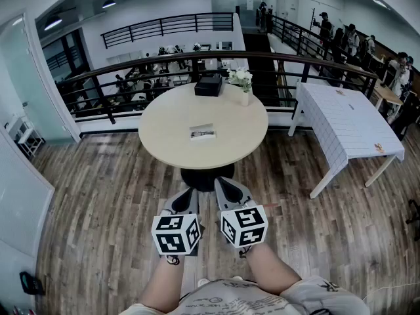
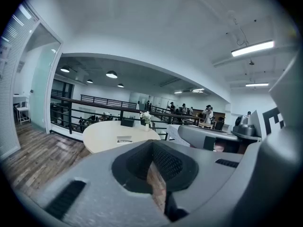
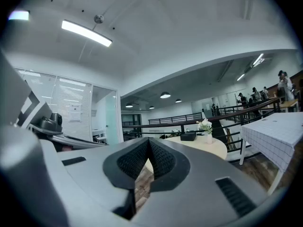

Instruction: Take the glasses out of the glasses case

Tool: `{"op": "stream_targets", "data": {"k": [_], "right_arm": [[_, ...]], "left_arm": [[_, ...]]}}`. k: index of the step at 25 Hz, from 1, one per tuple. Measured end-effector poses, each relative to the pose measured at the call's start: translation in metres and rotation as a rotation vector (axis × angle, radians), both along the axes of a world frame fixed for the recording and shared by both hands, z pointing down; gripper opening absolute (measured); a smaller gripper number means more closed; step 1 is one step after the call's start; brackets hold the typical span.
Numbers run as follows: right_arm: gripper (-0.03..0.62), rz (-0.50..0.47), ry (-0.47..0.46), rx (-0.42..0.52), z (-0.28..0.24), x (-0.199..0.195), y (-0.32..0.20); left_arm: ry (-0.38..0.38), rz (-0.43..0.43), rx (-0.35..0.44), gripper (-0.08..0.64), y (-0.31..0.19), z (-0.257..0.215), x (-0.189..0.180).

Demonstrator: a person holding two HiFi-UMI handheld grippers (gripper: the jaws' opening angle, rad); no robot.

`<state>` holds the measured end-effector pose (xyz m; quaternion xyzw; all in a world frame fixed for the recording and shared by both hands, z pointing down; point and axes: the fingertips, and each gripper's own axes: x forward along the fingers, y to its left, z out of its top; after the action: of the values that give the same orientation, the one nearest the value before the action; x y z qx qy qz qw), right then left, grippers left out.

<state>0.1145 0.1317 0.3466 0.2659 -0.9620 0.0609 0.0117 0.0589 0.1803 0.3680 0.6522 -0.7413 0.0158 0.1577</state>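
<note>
A black box-like glasses case (image 1: 209, 85) lies shut at the far edge of a round beige table (image 1: 164, 136); it also shows small in the left gripper view (image 2: 127, 122) and the right gripper view (image 3: 188, 136). No glasses are visible. My left gripper (image 1: 184, 199) and right gripper (image 1: 225, 189) hover side by side over the wood floor, just short of the table's near edge and far from the case. The left gripper (image 2: 152, 161) and the right gripper (image 3: 147, 160) are both shut with nothing held.
A vase of white flowers (image 1: 244, 84) stands right of the case, and a small printed card (image 1: 203, 133) lies mid-table. A white-clothed table (image 1: 348, 120) stands to the right. A dark railing (image 1: 131, 64) runs behind; several people stand at the back right.
</note>
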Motion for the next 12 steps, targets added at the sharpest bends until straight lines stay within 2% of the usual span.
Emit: {"op": "stream_targets", "data": {"k": [5,12], "right_arm": [[0.014,-0.029,0.005,0.008,-0.003,-0.009,0.003],[0.014,-0.007,-0.001,0.012,-0.007,-0.019,0.009]], "left_arm": [[0.001,0.013,0.009,0.012,-0.003,-0.006,-0.002],[-0.001,0.032,0.018,0.012,0.002,-0.010,-0.011]]}}
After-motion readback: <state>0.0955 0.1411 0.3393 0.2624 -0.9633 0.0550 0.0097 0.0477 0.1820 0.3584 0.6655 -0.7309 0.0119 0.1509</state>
